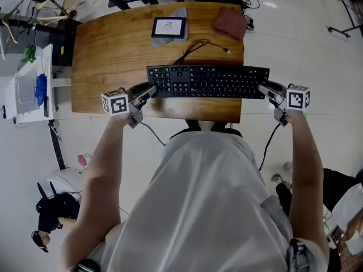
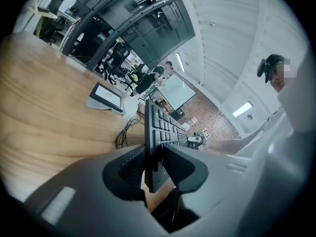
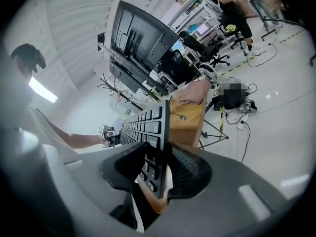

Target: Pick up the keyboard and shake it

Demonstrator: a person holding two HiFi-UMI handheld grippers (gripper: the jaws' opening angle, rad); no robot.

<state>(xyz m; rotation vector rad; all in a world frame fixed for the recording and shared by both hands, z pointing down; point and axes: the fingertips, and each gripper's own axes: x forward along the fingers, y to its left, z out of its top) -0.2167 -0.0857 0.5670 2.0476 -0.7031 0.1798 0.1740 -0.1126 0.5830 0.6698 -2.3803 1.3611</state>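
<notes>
A black keyboard (image 1: 207, 81) hangs above the near part of the wooden table (image 1: 108, 44), held level by its two short ends. My left gripper (image 1: 148, 92) is shut on its left end, and my right gripper (image 1: 264, 88) is shut on its right end. In the left gripper view the keyboard (image 2: 158, 127) stands edge-on between the pads of the left gripper (image 2: 153, 164). The right gripper view shows the keyboard (image 3: 145, 125) clamped the same way in the right gripper (image 3: 155, 169). Its black cable (image 1: 198, 45) trails back over the tabletop.
A small tablet (image 1: 169, 28) lies at the table's far middle on a grey cloth. A reddish-brown pouch (image 1: 230, 22) sits at the far right corner. A white cart (image 1: 28, 84) stands left of the table. Cables and stands crowd the floor beyond.
</notes>
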